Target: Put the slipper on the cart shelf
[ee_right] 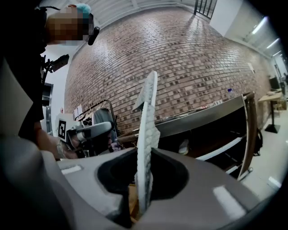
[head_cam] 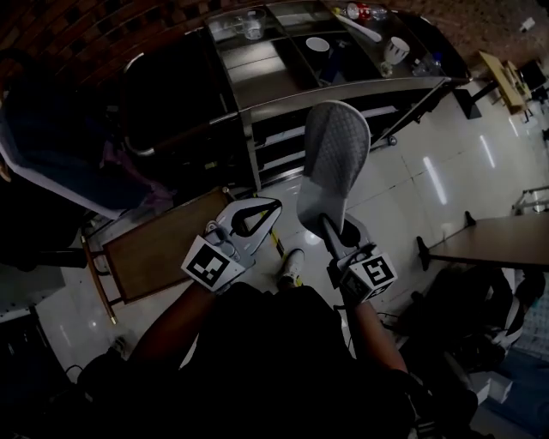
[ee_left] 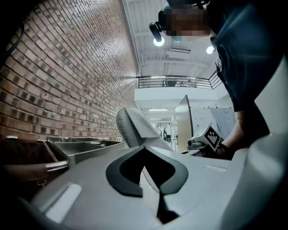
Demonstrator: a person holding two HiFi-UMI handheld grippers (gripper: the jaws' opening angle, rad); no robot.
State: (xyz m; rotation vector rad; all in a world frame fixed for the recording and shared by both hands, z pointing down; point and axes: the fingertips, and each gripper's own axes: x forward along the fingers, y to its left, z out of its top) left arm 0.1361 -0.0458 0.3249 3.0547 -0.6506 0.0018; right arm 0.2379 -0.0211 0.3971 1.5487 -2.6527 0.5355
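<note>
Right claw (head_cam: 330,225) clamps the slipper (head_cam: 336,154) aloft, short of the cart shelf (head_cam: 279,141); left claw (head_cam: 269,209) pinched together, empty.

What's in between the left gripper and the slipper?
Nothing. In the head view only shiny floor shows between the left gripper and the slipper held by the right gripper.

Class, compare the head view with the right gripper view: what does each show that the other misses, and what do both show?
Only the head view: the top trays of the cart with a bottle, a table, and the broad dotted sole of the slipper. Only the right gripper view: ceiling lights and the slipper's thin edge pinched in the right claw. Both: the slipper, the cart and the left claw.
</note>
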